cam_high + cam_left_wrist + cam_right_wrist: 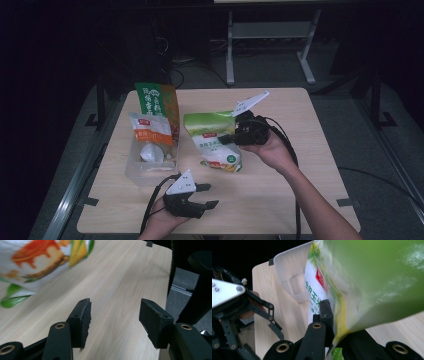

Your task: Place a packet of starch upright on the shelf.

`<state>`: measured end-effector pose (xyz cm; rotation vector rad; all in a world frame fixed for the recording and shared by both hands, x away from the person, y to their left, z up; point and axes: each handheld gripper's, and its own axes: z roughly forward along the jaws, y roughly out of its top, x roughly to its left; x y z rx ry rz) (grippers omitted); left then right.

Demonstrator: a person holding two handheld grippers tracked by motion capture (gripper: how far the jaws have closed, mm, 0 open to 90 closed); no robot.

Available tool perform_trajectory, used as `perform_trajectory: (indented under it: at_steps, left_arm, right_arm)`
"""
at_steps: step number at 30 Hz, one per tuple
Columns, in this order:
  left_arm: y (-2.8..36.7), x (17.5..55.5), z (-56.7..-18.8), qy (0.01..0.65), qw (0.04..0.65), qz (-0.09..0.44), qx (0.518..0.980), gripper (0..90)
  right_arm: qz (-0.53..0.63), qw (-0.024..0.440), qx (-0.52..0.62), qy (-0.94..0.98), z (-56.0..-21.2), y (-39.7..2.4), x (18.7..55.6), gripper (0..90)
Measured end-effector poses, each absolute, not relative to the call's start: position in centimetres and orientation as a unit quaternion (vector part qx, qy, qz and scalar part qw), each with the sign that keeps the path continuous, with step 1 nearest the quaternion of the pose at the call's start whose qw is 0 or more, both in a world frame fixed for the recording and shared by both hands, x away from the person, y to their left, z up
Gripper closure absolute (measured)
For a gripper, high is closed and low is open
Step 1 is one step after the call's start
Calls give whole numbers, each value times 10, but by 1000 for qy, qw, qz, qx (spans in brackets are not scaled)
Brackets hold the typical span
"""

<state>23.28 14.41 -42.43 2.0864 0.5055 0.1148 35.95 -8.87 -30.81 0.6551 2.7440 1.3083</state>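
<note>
Nearest me, my left gripper (206, 195) hovers low over the wooden table (280, 185) with its jaws spread and nothing between them, while farther out my right gripper (226, 139) pinches the edge of a green-and-white bag (215, 141), lifted beside the clear plastic tub (145, 170).

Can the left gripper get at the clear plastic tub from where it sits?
Probably yes. The left gripper has open, empty jaws and sits just on the person's side of the clear tub, with bare table between. The right gripper holds the green bag off to the side, not in the path.
</note>
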Motion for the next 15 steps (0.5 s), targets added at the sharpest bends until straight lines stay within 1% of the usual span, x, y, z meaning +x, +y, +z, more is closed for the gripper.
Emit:
perform_trajectory:
  at_steps: [10,15]
  left_arm:
    - [140,228,-427,202,475,43,855,381]
    - [139,226,-427,193,474,45,858,375]
  right_arm:
    - [425,16,190,885,-299,-67,365,900]
    - [425,12,174,888,-293,-51,368,900]
